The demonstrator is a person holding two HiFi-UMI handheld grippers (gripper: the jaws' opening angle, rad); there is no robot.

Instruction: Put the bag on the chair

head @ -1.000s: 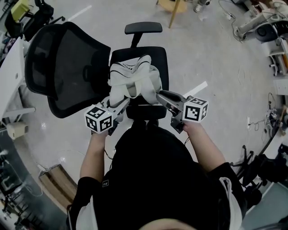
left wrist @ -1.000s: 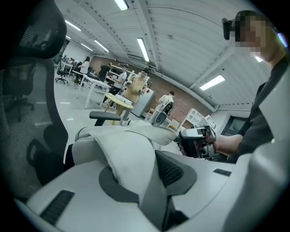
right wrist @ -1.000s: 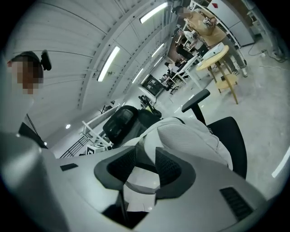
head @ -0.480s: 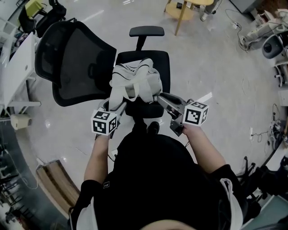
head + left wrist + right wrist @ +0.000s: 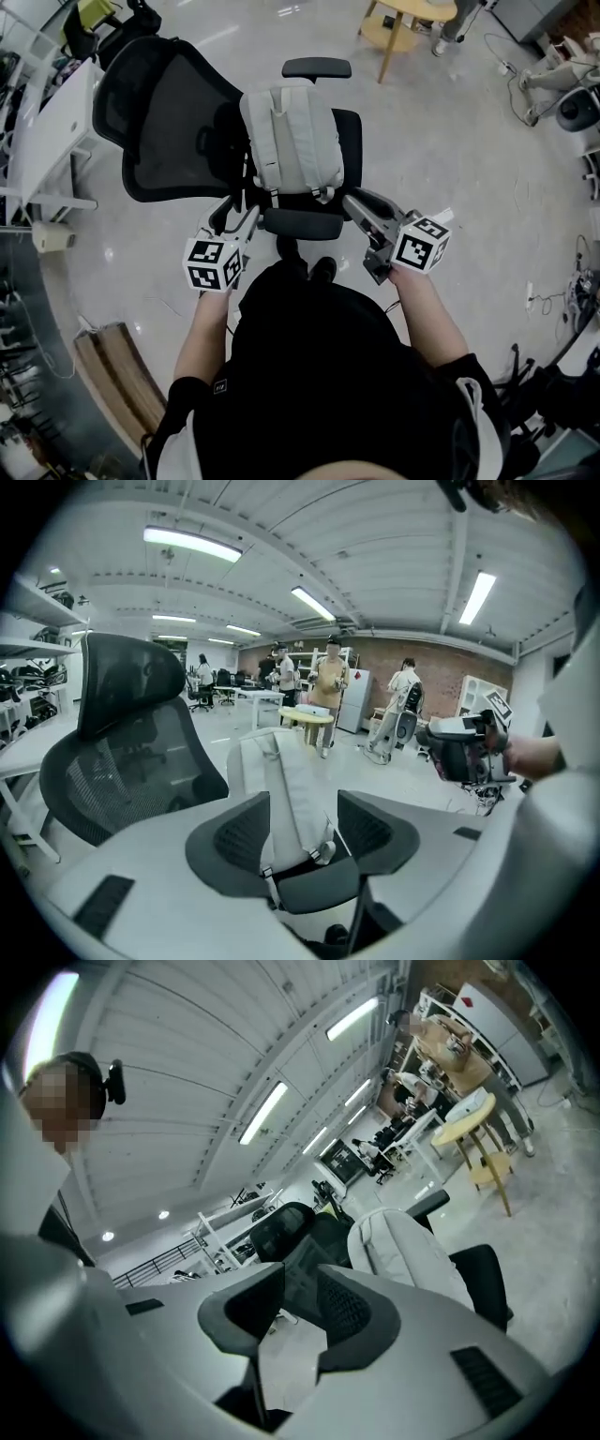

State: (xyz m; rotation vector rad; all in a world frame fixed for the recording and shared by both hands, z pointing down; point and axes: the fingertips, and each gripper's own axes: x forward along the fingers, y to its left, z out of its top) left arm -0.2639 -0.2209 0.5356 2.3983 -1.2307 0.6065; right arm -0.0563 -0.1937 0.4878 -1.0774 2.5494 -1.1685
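Now that the bag (image 5: 292, 136) sits released on the chair (image 5: 302, 223), the left hand-held gripper (image 5: 232, 215) has just opened wide, the right hand-held gripper (image 5: 357, 202) narrowed slightly, both empty; task seems done.

1. The pale grey fabric backpack (image 5: 292, 141) covers most of the seat of the black mesh-backed office chair (image 5: 159, 122). Only the seat's right and front margins show.
2. The chair's base cannot be made out beneath the seat and the person's black-clad torso (image 5: 319, 375).
3. The round pale wooden table (image 5: 412, 21) is cut off by the head view's top edge.
4. The standing people (image 5: 328, 677) far back in the left gripper view are too small to tell in detail.
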